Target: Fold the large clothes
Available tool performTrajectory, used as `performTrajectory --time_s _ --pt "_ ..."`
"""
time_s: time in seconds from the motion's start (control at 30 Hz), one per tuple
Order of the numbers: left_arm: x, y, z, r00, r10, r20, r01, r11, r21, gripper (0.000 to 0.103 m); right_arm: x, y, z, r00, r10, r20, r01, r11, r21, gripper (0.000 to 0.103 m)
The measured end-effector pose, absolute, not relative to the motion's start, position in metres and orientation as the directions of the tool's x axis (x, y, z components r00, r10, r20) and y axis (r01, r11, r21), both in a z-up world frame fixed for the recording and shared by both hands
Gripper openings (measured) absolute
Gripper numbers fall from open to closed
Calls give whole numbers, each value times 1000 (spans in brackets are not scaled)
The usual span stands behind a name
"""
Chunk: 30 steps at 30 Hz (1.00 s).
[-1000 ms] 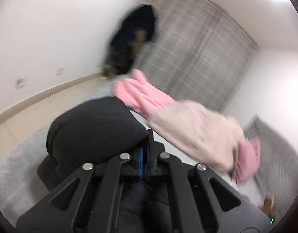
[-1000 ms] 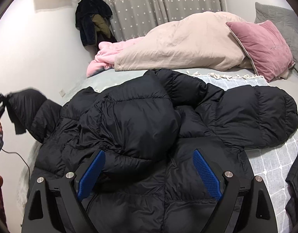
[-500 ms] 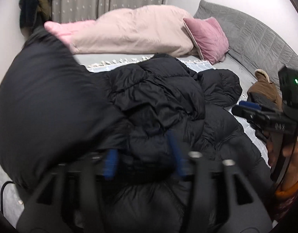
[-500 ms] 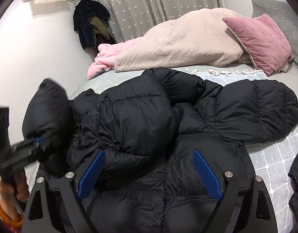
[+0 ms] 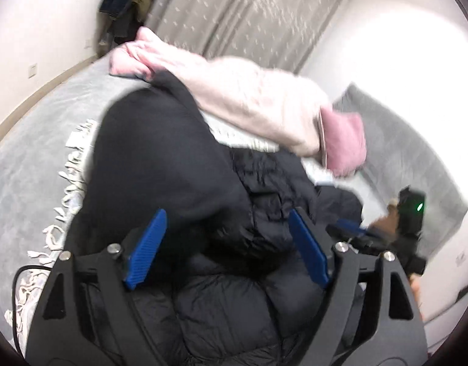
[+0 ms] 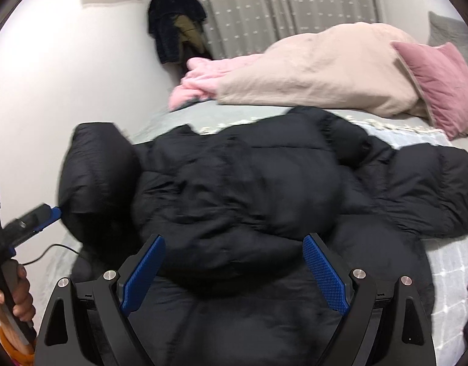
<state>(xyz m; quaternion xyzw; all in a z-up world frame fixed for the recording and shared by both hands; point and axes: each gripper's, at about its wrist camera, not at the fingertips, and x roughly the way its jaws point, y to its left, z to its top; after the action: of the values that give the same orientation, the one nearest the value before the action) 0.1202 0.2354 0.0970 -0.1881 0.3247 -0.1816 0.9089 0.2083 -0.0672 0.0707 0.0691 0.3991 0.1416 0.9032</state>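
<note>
A black puffer jacket (image 5: pixel 173 167) (image 6: pixel 249 189) lies spread on the bed. One sleeve (image 6: pixel 96 177) is bunched at its left side. My left gripper (image 5: pixel 226 251) hovers just over the jacket with its jaws opening. The padded fabric lies under the gap, and the blue pads (image 5: pixel 145 250) do not press on it. In the right wrist view that gripper (image 6: pixel 35 219) shows at the left edge, next to the sleeve, held by a hand (image 6: pixel 19 296). My right gripper (image 6: pixel 234 274) stands open over the jacket's near hem with nothing pinched, and it also shows at the far right in the left wrist view (image 5: pixel 353 228).
A beige duvet (image 6: pixel 319 70), a pink blanket (image 6: pixel 197 85) and a pink pillow (image 6: pixel 438 82) lie across the far side of the bed. Dark clothes (image 6: pixel 176 30) hang by the grey curtain (image 6: pixel 279 6). A white fringed throw (image 5: pixel 66 177) and a cable (image 6: pixel 51 250) lie beside the jacket.
My left gripper went from shut on the sleeve to open and let it go. It swung the sleeve in toward the jacket's body and sank. The right gripper shifted slightly and stayed open.
</note>
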Motion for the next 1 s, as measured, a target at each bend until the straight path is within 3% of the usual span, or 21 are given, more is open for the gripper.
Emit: performTrajectory --time_s 0.13,0.23,0.33,0.53,0.7,0.83,0.87,0.9,0.97,1.0 --pt "112 293 93 814 -390 -430 69 801 -594 83 214 -20 85 601 385 -700 -305 921 244 93" --pt "122 328 72 841 -297 -453 -64 776 -627 83 220 19 96 565 433 -702 -380 892 244 93" --pt "136 346 38 807 -323 -495 -135 714 -687 83 231 51 98 561 413 -717 -393 896 207 93" --pt "149 361 1 803 -390 -451 -159 590 -792 83 199 118 103 623 379 -685 -502 865 22 93" --pt "155 368 -24 787 -369 -493 -248 543 -802 83 192 173 75 640 313 -702 -575 801 -168 92" --pt "152 373 -22 794 -331 -510 -271 559 -784 83 217 191 42 701 192 -686 -522 794 -312 92" --pt "152 373 -22 792 -335 -510 -269 559 -784 83 226 189 38 718 176 -673 -501 803 -324 84" --pt "153 372 -22 791 -341 -509 -266 558 -786 83 234 185 36 715 182 -675 -494 815 -303 53" --pt "154 371 -22 789 -343 -510 -262 562 -784 83 254 166 41 663 232 -712 -481 860 -168 20" --pt "154 369 -21 789 -332 -517 -267 572 -775 83 261 153 48 643 282 -712 -475 876 -82 13"
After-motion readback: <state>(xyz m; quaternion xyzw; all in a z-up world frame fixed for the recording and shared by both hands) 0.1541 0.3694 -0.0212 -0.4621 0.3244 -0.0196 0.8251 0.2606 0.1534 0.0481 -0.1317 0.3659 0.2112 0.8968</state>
